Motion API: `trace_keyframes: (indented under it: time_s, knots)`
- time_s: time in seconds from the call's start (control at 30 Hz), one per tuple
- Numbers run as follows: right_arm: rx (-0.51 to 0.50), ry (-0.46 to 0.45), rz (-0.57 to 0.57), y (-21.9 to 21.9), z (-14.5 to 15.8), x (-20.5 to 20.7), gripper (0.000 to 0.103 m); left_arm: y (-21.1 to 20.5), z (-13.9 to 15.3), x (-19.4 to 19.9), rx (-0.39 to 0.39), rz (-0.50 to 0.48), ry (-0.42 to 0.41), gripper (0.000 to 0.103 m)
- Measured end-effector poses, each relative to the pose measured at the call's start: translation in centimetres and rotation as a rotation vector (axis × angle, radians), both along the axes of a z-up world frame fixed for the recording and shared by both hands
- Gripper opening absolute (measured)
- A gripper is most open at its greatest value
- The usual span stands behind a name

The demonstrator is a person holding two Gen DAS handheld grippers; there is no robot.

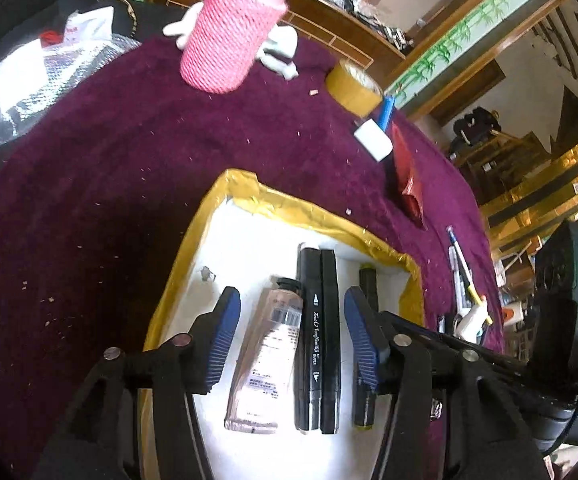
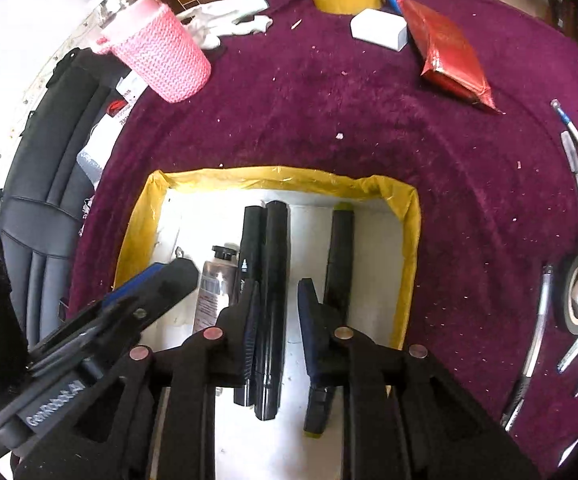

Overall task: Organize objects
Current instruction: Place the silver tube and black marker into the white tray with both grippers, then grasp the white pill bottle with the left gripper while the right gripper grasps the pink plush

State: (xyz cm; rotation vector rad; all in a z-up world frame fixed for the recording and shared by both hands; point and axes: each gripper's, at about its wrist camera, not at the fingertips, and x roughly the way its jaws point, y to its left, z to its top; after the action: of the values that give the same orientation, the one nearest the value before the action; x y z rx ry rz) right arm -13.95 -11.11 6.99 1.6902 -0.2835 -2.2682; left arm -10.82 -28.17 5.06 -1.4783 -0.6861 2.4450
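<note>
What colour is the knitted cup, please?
Pink; the knitted cup shows best in the right wrist view.

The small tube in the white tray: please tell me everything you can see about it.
The tube is clear plastic with a black screw cap and a printed label with a barcode. It lies flat on the floor of the white tray, cap pointing away, crimped end near. Its right side lies alongside a black marker, apparently touching. No gripper holds it.

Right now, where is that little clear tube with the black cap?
The tube lies flat inside the yellow-rimmed tray, just left of the two black markers, in both views.
</note>
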Motion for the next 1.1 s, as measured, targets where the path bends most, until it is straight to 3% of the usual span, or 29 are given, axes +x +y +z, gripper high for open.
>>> trace_keyframes:
  time_s: [0.27,0.43,0.63,0.77,0.93,1.1]
  knots:
    - [0.009,0.084,0.008,3.9,3.2,3.2,0.018,2.2,4.3,2.8,-0.033,0.013,0.051,0.049]
    - [-0.047,0.105,-0.051,11.1,4.2,6.2,0.018,6.9,6.2,4.8,-0.060,-0.041,0.059,0.052]
    - [-0.045,0.092,-0.233,23.7,3.8,8.7,0.018,14.9,5.9,5.4,-0.096,-0.134,0.032,0.052]
    - [-0.060,0.050,-0.357,31.3,2.7,10.6,0.019,21.2,5.6,4.8,-0.145,-0.237,0.070,0.052]
    - [-0.059,0.043,-0.428,37.0,2.3,12.7,0.019,28.9,4.3,3.1,-0.258,-0.395,0.153,0.052]
    - [-0.049,0.038,-0.462,40.4,1.8,14.3,0.019,32.6,2.3,1.0,-0.311,-0.467,0.158,0.052]
